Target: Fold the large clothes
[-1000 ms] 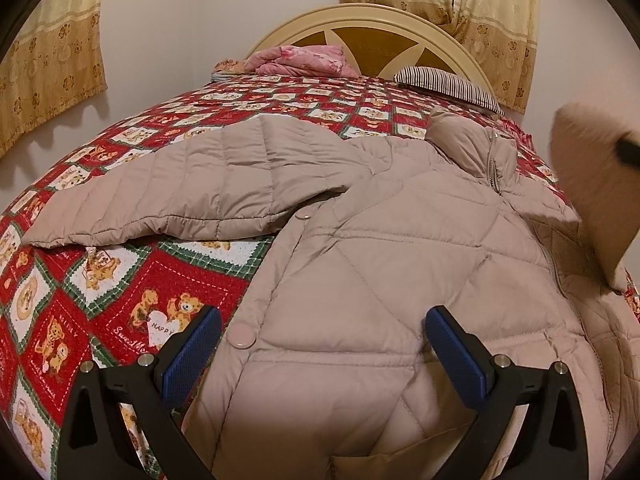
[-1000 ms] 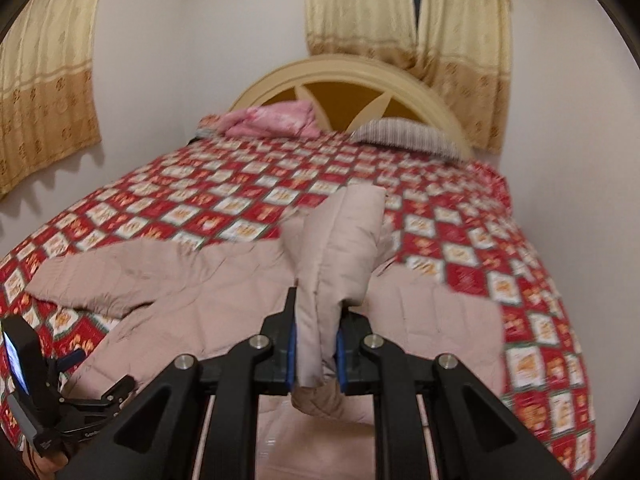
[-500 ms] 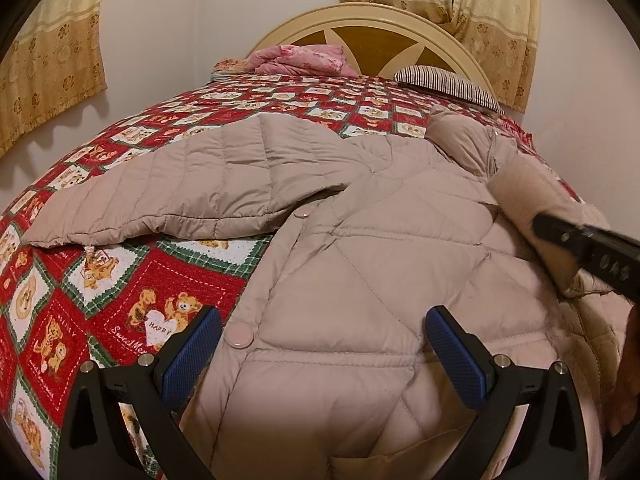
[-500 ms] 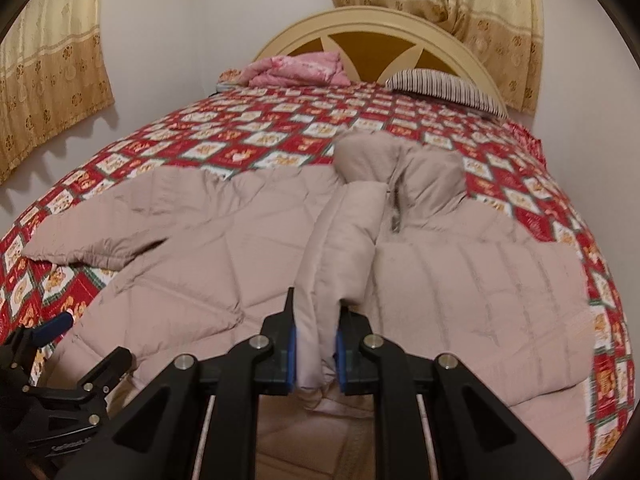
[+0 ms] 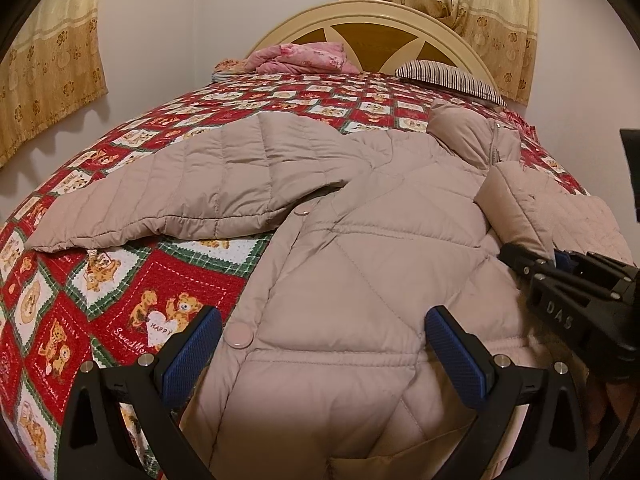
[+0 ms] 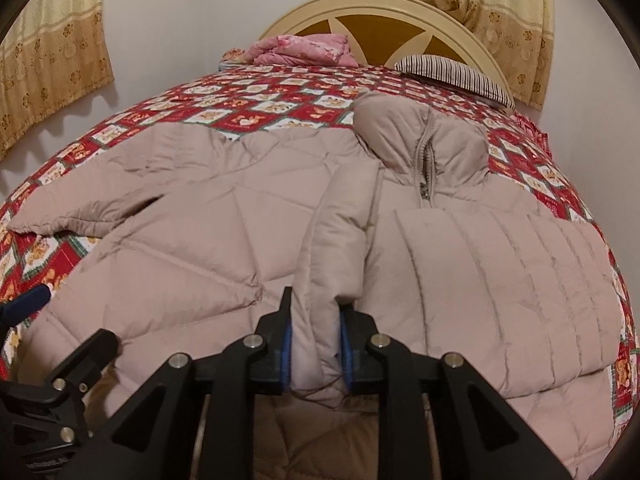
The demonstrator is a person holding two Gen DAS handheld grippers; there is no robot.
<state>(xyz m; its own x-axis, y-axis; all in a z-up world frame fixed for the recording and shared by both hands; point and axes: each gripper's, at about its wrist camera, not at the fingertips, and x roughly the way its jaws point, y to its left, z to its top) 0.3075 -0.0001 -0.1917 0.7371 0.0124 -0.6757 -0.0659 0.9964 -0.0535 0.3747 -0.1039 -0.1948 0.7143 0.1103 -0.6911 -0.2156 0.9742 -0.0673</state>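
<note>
A beige quilted jacket [image 5: 360, 264] [image 6: 200, 232] lies spread face up on the bed, with one sleeve [image 5: 192, 196] stretched out to the left. The other sleeve [image 6: 340, 232] is folded in over the chest. Its cuff sits between the blue pads of my right gripper [image 6: 316, 344], whose jaws are opening while still touching the fabric. That gripper [image 5: 560, 276] also shows at the right edge of the left wrist view. My left gripper [image 5: 324, 356] hangs open over the jacket's lower front, with nothing between its fingers.
The bed wears a red patchwork quilt [image 5: 132, 320] with bear prints. A pink bundle [image 5: 304, 56] and a striped pillow [image 5: 448, 76] lie by the cream headboard [image 5: 372, 20]. Curtains [image 5: 44, 60] hang on the left and back walls.
My right gripper has come down and carried the sleeve across onto the jacket's chest; its pads now stand slightly wider apart. The left gripper has stayed still and open.
</note>
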